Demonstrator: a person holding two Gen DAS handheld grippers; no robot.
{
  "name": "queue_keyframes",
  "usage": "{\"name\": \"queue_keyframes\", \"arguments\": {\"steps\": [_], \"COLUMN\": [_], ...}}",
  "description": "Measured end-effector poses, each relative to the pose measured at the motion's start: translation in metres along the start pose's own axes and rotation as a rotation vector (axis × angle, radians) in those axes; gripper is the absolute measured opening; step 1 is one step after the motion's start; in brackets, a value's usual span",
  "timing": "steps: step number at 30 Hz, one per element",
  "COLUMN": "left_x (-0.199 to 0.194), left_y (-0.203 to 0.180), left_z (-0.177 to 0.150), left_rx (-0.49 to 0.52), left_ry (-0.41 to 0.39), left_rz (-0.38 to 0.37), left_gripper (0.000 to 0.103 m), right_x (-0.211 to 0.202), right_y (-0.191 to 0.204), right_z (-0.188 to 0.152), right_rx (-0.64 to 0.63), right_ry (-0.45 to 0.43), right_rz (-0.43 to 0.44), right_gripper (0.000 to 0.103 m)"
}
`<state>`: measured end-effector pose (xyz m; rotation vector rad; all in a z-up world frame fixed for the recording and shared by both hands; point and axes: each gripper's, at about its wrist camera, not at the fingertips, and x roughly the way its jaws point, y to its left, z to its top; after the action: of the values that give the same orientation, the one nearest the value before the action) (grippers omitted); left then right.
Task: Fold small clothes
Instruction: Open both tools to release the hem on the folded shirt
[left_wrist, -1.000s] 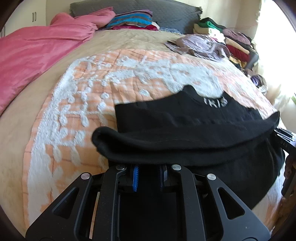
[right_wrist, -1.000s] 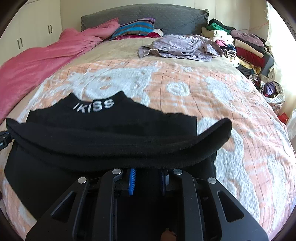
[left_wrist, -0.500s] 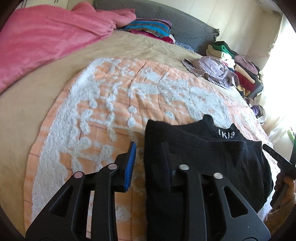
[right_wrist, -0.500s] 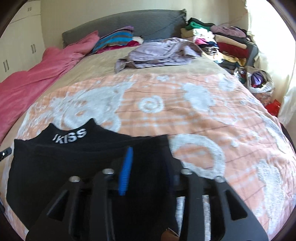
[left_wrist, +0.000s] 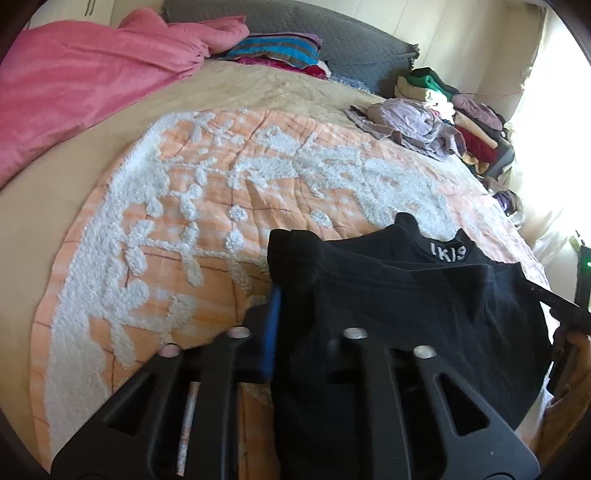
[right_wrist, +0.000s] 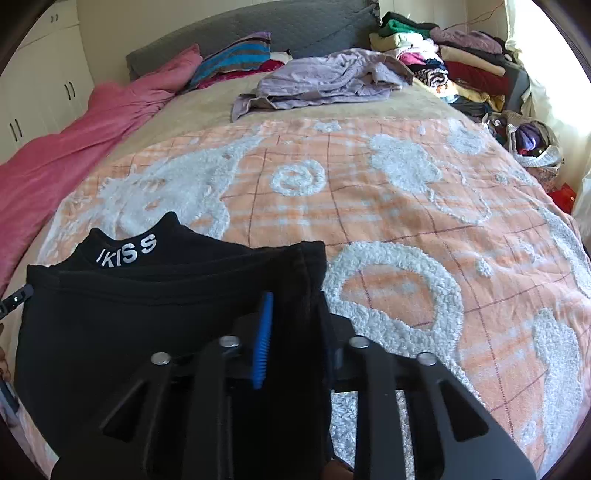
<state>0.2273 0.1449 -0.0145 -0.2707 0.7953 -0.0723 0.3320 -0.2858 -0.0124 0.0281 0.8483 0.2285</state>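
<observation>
A small black garment (left_wrist: 406, 306) with white "IKISS" lettering lies folded on the orange and white blanket (left_wrist: 221, 192), near the bed's front edge. It also shows in the right wrist view (right_wrist: 147, 306). My left gripper (left_wrist: 295, 306) is open over the garment's left edge, its blue pad beside the cloth. My right gripper (right_wrist: 295, 314) is open over the garment's right edge, with the folded edge between its fingers. The right gripper's tip (left_wrist: 569, 314) shows at the far right of the left wrist view.
A pink duvet (left_wrist: 74, 85) covers the bed's left side. A crumpled lilac garment (right_wrist: 332, 77) lies beyond the blanket. Stacked clothes (right_wrist: 443, 48) sit at the back right, striped folded clothes (left_wrist: 273, 51) by the grey headboard. A bag (right_wrist: 528, 140) lies off the bed's right side.
A second ago both grippers held the garment's lifted fold. They have laid it down over the garment and opened, and now sit at its two side edges.
</observation>
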Motion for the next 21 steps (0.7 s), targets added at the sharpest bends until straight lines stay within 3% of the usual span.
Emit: {"name": "queue_keyframes", "arguments": {"steps": [7,11,21], "left_x": [-0.036,-0.043,0.003], "left_y": [0.008,0.007,0.014], "left_z": [0.013,0.021,0.011], "left_rx": [-0.025,-0.019,-0.014], "left_ry": [-0.08,-0.113,-0.016], "left_rz": [-0.059,-0.045,0.052], "left_gripper": [0.004,0.004,0.004], "right_x": [-0.032,-0.041,0.0], "right_y": [-0.005,-0.011,-0.019], "right_z": [0.011,0.024,0.013], "right_rx": [0.044,0.112,0.172], "right_ry": [-0.068,-0.119,-0.064], "right_rz": [0.047,0.087,0.048], "right_gripper": [0.008,0.008,0.008]}}
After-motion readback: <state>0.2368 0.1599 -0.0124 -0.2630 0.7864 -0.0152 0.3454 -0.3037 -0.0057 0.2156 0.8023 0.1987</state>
